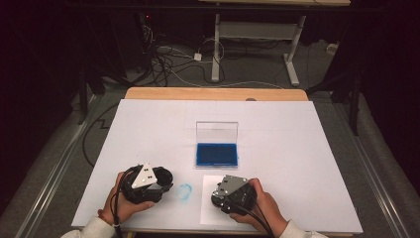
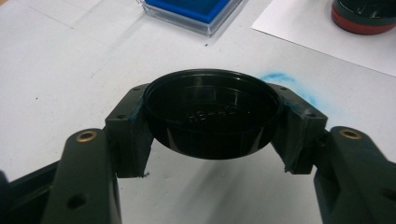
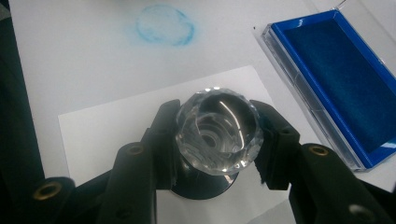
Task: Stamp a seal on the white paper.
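From above, your hands and the gripper bodies cover whatever each pair of jaws holds. In your left gripper view, the raised lettering inside the black cap (image 2: 212, 114) is too faint to read, and the red-banded object (image 2: 364, 16) is cut by the top edge. In your right gripper view, the faceted clear knob (image 3: 218, 132) hides most of the dark base (image 3: 203, 186) beneath it, and the blue ink pad (image 3: 341, 79) runs off the right edge.

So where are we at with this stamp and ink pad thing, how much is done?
Done: the ink pad case is open, and the black cap is off, gripped by the left claw. In hand: the right claw grips the stamp by its clear faceted knob, base on the white paper. Left, probably: lifting it and checking the print. A blue smudge already marks the table.
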A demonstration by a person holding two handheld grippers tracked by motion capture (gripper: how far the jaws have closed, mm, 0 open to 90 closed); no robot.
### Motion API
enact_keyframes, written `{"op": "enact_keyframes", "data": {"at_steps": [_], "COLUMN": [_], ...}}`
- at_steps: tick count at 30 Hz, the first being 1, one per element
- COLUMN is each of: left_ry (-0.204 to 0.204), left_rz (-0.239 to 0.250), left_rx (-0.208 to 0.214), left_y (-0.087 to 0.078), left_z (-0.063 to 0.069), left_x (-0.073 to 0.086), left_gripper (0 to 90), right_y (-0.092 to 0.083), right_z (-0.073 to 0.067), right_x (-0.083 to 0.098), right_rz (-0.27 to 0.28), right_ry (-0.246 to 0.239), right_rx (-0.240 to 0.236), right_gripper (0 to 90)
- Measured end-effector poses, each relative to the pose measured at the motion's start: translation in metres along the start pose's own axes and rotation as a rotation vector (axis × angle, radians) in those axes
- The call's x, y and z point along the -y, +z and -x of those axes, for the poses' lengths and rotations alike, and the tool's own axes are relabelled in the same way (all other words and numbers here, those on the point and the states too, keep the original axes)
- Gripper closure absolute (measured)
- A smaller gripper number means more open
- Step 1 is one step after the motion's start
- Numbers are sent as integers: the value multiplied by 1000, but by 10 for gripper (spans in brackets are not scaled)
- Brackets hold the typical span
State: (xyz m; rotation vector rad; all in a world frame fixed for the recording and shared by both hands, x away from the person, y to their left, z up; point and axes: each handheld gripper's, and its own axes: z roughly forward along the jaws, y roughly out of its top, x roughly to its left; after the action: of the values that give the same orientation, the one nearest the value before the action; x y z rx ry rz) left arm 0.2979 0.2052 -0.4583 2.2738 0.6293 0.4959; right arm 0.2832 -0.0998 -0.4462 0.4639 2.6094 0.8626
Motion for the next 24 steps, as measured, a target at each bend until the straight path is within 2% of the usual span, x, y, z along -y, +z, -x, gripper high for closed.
{"op": "enact_keyframes", "data": {"at_steps": [13, 24], "left_ry": [1, 0], "left_rz": [-3, -3], "left_rx": [2, 6], "left_y": [0, 0], "left_z": [0, 1], "left_x": [0, 1], "left_gripper": [366, 367], "right_y": [2, 2], "right_z": [3, 0], "right_x": [-1, 2], "right_rz": [0, 5], "right_ry": [10, 7], "right_rx": [-15, 0], "right_gripper": [567, 566]}}
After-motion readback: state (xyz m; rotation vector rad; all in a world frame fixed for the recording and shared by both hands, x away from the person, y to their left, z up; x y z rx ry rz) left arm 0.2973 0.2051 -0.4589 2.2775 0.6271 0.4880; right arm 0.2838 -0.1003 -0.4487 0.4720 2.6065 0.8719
